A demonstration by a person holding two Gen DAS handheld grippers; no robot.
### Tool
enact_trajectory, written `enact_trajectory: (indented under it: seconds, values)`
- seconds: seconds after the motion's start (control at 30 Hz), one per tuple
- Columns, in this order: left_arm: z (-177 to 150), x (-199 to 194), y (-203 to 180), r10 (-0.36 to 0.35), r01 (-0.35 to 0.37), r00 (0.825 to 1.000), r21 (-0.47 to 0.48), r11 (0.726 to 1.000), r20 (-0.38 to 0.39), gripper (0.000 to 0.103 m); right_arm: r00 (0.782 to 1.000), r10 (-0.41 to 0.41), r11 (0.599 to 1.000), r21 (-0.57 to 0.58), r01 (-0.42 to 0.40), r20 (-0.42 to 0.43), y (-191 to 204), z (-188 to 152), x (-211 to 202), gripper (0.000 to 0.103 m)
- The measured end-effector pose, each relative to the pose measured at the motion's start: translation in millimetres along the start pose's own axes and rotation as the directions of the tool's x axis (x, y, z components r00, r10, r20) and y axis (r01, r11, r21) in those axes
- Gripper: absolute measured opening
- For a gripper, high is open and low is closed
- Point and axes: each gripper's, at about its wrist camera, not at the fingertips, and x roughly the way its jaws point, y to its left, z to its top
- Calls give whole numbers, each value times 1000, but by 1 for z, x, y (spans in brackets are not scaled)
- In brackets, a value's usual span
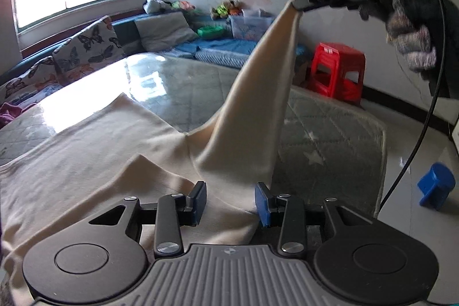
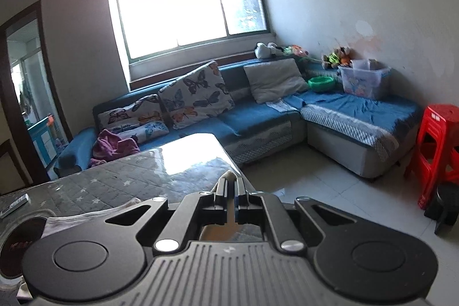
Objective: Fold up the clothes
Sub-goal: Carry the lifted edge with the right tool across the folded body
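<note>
A cream garment [image 1: 94, 151] lies spread on the glass-topped table [image 1: 178, 82]. My left gripper [image 1: 231, 201] is open, its fingers astride the garment's near edge, low over the cloth. My right gripper [image 1: 301, 3] shows at the upper right of the left wrist view, shut on the garment's sleeve [image 1: 258, 93], which it holds lifted high and stretched up from the table. In the right wrist view the right gripper [image 2: 231, 185] is shut with a strip of cream cloth [image 2: 229, 175] pinched between its fingers, above the table's corner.
A blue corner sofa [image 2: 258, 116] with butterfly cushions stands behind the table under the window. Red plastic stools [image 1: 337, 70] stand by the right wall. A blue small stool [image 1: 436, 188] lies on the tiled floor. A remote [image 2: 14, 204] rests on the table's left.
</note>
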Motion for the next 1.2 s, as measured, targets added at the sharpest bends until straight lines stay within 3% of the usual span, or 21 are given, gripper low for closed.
enact_trajectory:
  seconds: [0.23, 0.5, 0.73, 0.9, 1.07, 1.2]
  values:
    - [-5, -51, 55, 130, -122, 989, -116, 986, 72, 49, 996, 87, 991, -106, -83, 36, 50, 14, -14, 4]
    - [-36, -92, 115, 287, -261, 956, -273, 926, 58, 51, 963, 270, 932, -250, -262, -3, 143, 8, -17, 4]
    - [-71, -116, 144, 359, -329, 933, -368, 870, 15, 52, 899, 423, 825, -361, -435, -114, 233, -21, -16, 4]
    - [-90, -126, 153, 382, -355, 924, -413, 839, -18, 52, 846, 464, 734, -421, -533, -262, 288, -68, -9, 4]
    - [-101, -130, 158, 393, -368, 919, -436, 822, -34, 52, 788, 465, 656, -442, -612, -403, 315, -111, 0, 6]
    - [-100, -132, 159, 401, -375, 915, -433, 820, -35, 52, 754, 461, 621, -437, -651, -468, 311, -129, -6, 8]
